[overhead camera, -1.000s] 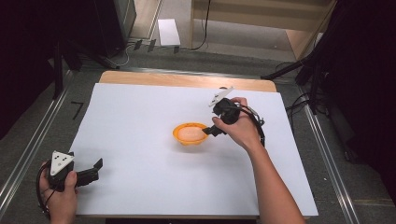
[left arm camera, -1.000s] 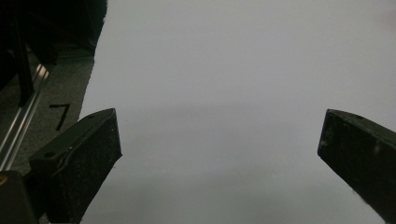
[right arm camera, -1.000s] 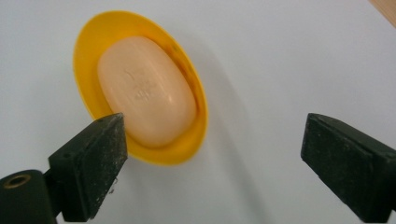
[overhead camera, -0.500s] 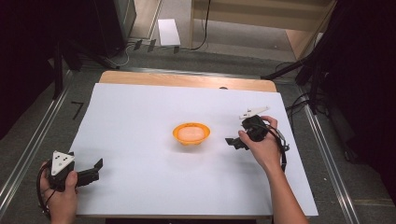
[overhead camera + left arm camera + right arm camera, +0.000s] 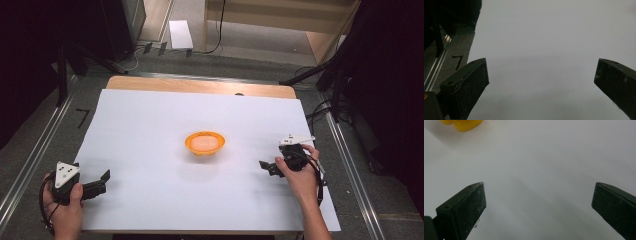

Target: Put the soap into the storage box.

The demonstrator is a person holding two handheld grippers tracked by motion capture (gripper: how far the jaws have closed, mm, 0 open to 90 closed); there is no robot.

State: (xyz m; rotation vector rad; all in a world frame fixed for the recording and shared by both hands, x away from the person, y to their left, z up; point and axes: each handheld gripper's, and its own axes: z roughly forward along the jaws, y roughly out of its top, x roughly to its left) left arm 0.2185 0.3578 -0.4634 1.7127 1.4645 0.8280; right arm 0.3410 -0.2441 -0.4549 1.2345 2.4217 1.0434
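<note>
Bowl (image 5: 205, 143) sits alone near the middle of the white sheet (image 5: 150, 125) that covers the table, orange, upright, with something pale inside that I cannot make out. In the right gripper view just its yellow-orange edge (image 5: 461, 123) peeks in at the far left corner. The right gripper (image 5: 266, 168) rests low at the right side of the sheet, well apart from the bowl, its jaws spread wide with nothing between them; it points left toward the bowl, so a reach back to it would be short. The left gripper (image 5: 101, 182) lies at the near left corner, also wide and empty, aimed across bare sheet, and its own view looks past the sheet's left border to the grey floor (image 5: 454, 57). Both hands seem parked at the sides to leave the bowl free; I judge the bowl is set down and the work with it is at rest.
</note>
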